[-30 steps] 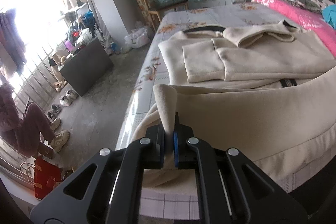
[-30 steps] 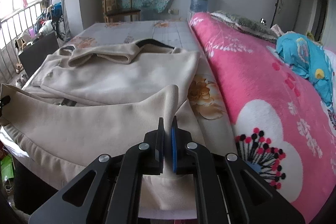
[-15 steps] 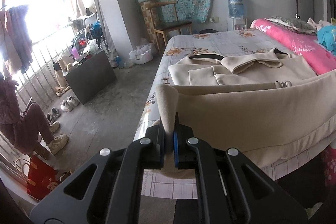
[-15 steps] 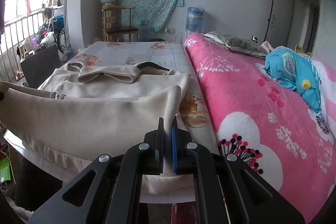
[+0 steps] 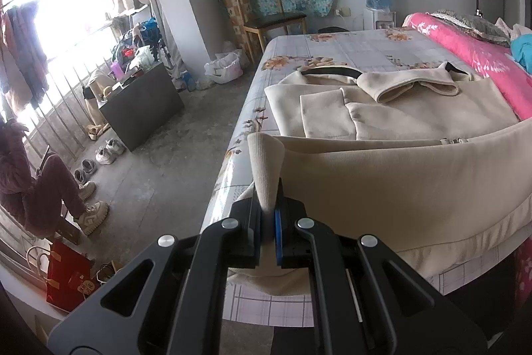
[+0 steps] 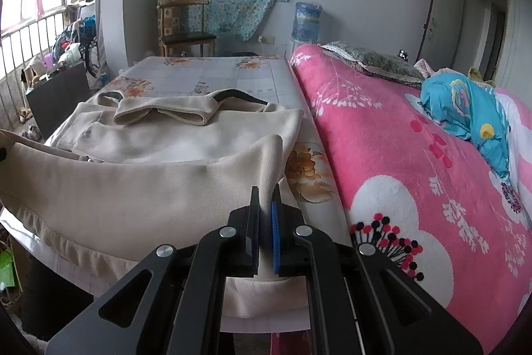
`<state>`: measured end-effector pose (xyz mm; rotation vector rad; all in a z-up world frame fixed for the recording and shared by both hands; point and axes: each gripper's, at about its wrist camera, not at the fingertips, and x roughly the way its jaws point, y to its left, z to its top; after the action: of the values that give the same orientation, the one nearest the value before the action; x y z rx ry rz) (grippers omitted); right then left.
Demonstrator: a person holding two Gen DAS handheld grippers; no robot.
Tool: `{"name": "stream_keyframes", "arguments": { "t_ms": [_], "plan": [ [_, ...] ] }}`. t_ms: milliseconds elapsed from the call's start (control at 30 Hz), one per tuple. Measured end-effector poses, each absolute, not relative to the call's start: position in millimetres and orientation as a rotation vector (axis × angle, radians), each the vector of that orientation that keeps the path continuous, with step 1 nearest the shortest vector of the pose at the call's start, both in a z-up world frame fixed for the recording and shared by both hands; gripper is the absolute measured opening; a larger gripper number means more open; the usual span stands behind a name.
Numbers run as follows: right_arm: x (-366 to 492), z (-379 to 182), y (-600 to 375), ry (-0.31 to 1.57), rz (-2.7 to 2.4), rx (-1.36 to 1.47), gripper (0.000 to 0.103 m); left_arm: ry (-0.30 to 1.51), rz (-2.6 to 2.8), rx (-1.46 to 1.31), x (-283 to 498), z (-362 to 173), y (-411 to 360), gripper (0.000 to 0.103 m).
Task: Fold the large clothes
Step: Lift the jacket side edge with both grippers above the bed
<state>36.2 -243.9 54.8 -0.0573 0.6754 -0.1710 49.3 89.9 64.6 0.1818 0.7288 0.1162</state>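
A large beige jacket (image 5: 399,115) lies on the bed's floral sheet (image 5: 359,45), sleeves folded across its chest, collar at the far end. My left gripper (image 5: 267,205) is shut on the left corner of the jacket's ribbed hem (image 5: 382,185). My right gripper (image 6: 265,208) is shut on the right corner of the same hem (image 6: 133,195). The hem is lifted and stretched taut between both grippers above the bed's near edge. The jacket body (image 6: 186,135) lies flat beyond it.
A pink floral blanket (image 6: 415,162) with a blue bundle (image 6: 465,112) covers the bed's right side. Left of the bed are bare floor, a dark cabinet (image 5: 139,105), shoes (image 5: 106,152) and a seated person (image 5: 36,188). A wooden chair (image 5: 269,19) and a water dispenser (image 5: 377,2) stand by the far wall.
Both grippers have raised the hem off the bed and pulled it back toward the near edge; it now hangs taut between them, higher than a second ago.
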Motion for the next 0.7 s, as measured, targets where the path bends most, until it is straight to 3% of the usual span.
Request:
{"name": "stream_keyframes", "arguments": {
  "t_ms": [700],
  "plan": [
    [40.6,52.4,-241.7,0.684,-0.177,-0.07,0.006,0.739,0.115,0.18,52.8,59.5,89.7,0.006]
  ]
}}
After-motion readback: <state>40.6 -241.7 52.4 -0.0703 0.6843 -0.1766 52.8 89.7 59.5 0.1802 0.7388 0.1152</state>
